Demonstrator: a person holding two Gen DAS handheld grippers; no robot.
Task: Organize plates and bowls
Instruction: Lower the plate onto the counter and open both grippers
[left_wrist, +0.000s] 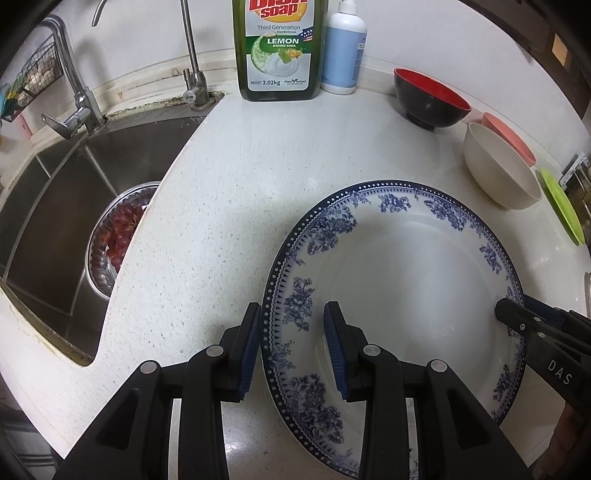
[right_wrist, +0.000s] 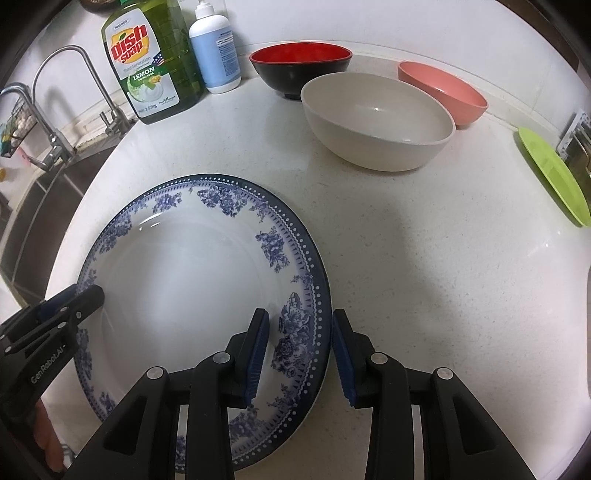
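- Speckled white surface (right_wrist: 424, 266) carries the blue-and-white floral plate (right_wrist: 192, 295), lying flat beside the sink (left_wrist: 55, 206).
- Left tongs (left_wrist: 291, 347) and right tongs (right_wrist: 301, 354) both gape, straddling opposite rims.
- Only the left view shows red grapes (left_wrist: 120, 236) in the sink.
- Beige bowl (right_wrist: 376, 122) sits behind.

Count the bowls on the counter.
3: a black bowl by the bottles at the back, a cream bowl in front of it, and a pink bowl to the right behind the cream one. None look hidden.
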